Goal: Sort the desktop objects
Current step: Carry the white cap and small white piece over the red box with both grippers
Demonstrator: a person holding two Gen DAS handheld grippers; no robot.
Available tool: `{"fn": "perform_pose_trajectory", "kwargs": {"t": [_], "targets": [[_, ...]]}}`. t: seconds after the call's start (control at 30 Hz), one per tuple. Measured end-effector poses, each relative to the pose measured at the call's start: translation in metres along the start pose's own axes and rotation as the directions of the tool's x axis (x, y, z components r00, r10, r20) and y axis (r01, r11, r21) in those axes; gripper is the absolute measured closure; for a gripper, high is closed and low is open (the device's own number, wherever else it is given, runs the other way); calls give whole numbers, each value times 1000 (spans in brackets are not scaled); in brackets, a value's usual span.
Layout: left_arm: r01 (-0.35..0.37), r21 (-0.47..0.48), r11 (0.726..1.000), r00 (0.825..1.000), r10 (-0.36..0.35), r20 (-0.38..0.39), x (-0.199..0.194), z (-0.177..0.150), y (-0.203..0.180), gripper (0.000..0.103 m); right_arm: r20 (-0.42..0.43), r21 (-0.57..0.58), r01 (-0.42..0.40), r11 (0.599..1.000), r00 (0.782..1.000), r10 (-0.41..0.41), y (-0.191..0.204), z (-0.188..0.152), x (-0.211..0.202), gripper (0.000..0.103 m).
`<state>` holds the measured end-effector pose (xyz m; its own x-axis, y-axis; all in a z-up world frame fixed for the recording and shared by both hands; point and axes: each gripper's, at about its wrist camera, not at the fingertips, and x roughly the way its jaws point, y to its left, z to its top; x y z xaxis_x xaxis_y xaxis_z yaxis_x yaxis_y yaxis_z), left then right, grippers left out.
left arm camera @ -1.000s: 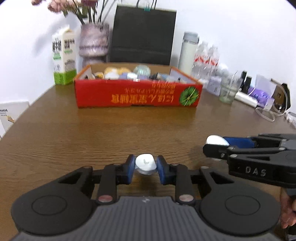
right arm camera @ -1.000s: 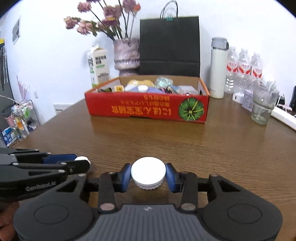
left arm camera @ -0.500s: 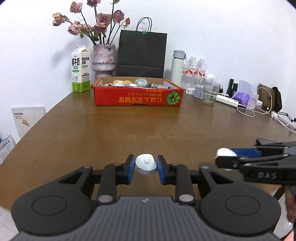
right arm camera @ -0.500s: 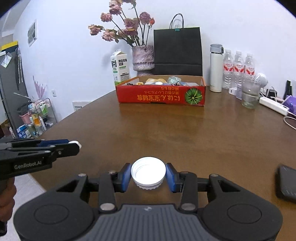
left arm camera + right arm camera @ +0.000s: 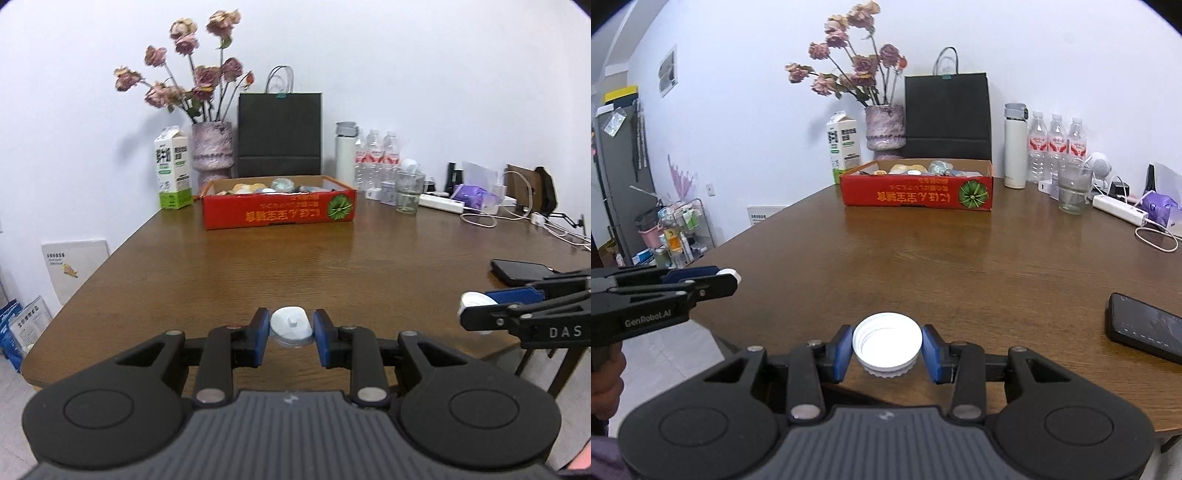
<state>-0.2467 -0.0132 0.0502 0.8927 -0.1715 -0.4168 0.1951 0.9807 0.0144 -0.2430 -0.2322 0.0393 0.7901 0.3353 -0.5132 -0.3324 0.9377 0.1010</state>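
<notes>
We see the left gripper (image 5: 291, 332) clenched on a small white oval plastic piece (image 5: 290, 326), the right gripper (image 5: 886, 349) on a round white threaded bottle cap (image 5: 886, 345). Both hang at the brown wooden table's (image 5: 960, 266) near edge; bare tabletop stretches ahead to the red cardboard box (image 5: 916, 194). A black phone (image 5: 1145, 330) lies right of the right gripper.

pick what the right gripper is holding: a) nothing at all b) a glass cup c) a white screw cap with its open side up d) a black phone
c: in the right wrist view the right gripper has its blue pads closed on a white screw cap whose threaded inside faces up, while the black phone lies apart on the wooden table and the glass cup stands far back.
</notes>
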Motion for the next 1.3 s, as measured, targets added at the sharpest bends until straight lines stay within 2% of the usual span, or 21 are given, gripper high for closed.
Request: {"fn": "perform_pose_trajectory", "kwargs": {"t": [0.07,0.23,0.43,0.8,1.07,1.3], "targets": [[23,17,1000,1000,-23,9,-5,3,-4,76,12,-19,3,1000,1000,-3,5,1,-6,64],[77,-16,997,995,-76,63,-12,21,-1,76,82,-57,22,998,996,-18,10,17,-19,64],[109,-58,992,991,-104,87,3,49,12,76,126,-86,33,996,992,-22,10,41,-12,64],[131,-41,991,984,-125,126,50,129,36,76,220,-148,70,987,975,-36,-4,129,17,64],[114,-14,993,990,-113,80,104,193,66,76,214,-155,45,987,977,-12,-27,202,52,64],[87,-70,994,995,-89,-34,185,253,105,76,158,-130,23,991,987,-2,-59,275,109,64]]}}
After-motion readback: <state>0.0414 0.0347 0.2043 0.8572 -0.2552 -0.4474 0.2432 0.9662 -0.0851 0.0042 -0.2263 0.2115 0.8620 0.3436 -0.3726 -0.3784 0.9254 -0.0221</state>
